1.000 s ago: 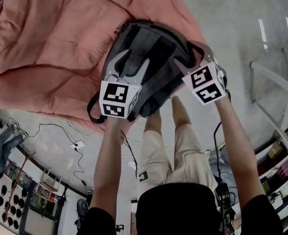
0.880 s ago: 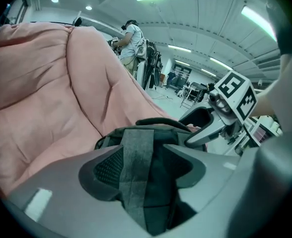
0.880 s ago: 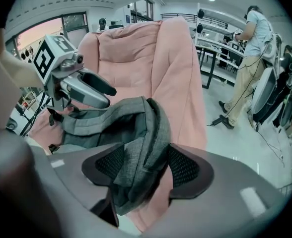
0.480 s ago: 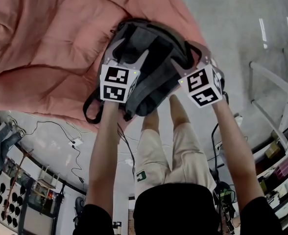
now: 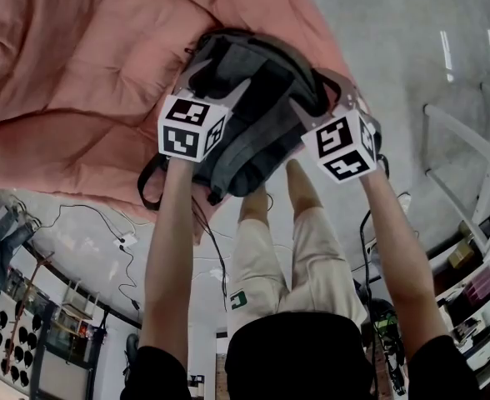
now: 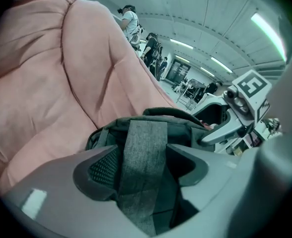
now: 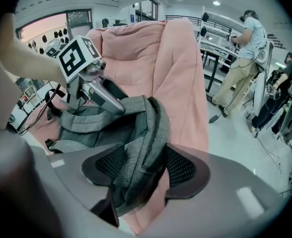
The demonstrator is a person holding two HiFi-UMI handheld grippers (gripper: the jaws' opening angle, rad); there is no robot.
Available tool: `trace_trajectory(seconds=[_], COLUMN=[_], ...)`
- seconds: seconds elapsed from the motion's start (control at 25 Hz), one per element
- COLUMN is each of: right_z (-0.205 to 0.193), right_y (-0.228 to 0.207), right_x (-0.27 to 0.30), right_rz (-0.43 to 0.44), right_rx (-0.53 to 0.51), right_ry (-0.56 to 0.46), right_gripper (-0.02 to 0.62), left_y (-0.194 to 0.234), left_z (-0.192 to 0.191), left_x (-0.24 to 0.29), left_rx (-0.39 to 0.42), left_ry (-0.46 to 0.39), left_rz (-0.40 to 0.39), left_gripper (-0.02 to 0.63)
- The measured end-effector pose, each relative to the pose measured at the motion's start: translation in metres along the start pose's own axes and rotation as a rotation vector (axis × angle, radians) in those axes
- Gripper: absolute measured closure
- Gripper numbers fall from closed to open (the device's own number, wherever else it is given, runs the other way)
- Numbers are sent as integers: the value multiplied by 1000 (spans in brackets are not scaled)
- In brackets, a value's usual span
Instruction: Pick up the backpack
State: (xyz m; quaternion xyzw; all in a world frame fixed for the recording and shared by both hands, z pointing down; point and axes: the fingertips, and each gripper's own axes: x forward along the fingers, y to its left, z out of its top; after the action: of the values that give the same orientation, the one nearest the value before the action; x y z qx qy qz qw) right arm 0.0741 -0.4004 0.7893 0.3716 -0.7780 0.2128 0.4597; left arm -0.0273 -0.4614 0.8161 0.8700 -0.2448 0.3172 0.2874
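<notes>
We see the grey backpack (image 5: pixel 262 107) lying on a pink quilt (image 5: pixel 87 73) spread over the pale floor (image 5: pixel 395 40). It sits close to the quilt's right edge, and its lower end reaches the quilt's near edge, just ahead of the person's feet. Both grippers are down on it, the left gripper (image 5: pixel 218 77) over the pack's left half and the right gripper (image 5: pixel 324 98) at its right rim. In the left gripper view the jaws of the left gripper (image 6: pixel 143 157) stand wide apart. A flat strap (image 6: pixel 143 152) of the backpack runs up between them, with a dark gap beside the right-hand pad, so the jaws straddle it without clamping. In the right gripper view the jaws of the right gripper (image 7: pixel 143 167) are closed on a padded strap (image 7: pixel 153 128), whose grey fabric is bunched and pressed between the two ribbed pads. Each gripper view shows the other gripper's marker cube above the pack. Cables (image 5: pixel 120 240) trail over the floor off the quilt's near edge, and a person (image 7: pixel 243 58) stands by benches well apart from the quilt.
</notes>
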Motion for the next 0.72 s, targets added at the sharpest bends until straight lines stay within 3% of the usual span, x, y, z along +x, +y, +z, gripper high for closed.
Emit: trace_trajectory(seconds=[0.2, 0.72], right_z=[-1, -2], right_y=[1, 5], right_x=[1, 0], right_rz=[10, 28], right_rx=[4, 22], right_ry=[3, 12], right_gripper=[331, 374], left_y=[-5, -6], left_z=[-4, -7], left_x=[3, 0], left_rx=[-8, 14], left_ry=[16, 45], left_rz=[-39, -47], left_gripper=[341, 403])
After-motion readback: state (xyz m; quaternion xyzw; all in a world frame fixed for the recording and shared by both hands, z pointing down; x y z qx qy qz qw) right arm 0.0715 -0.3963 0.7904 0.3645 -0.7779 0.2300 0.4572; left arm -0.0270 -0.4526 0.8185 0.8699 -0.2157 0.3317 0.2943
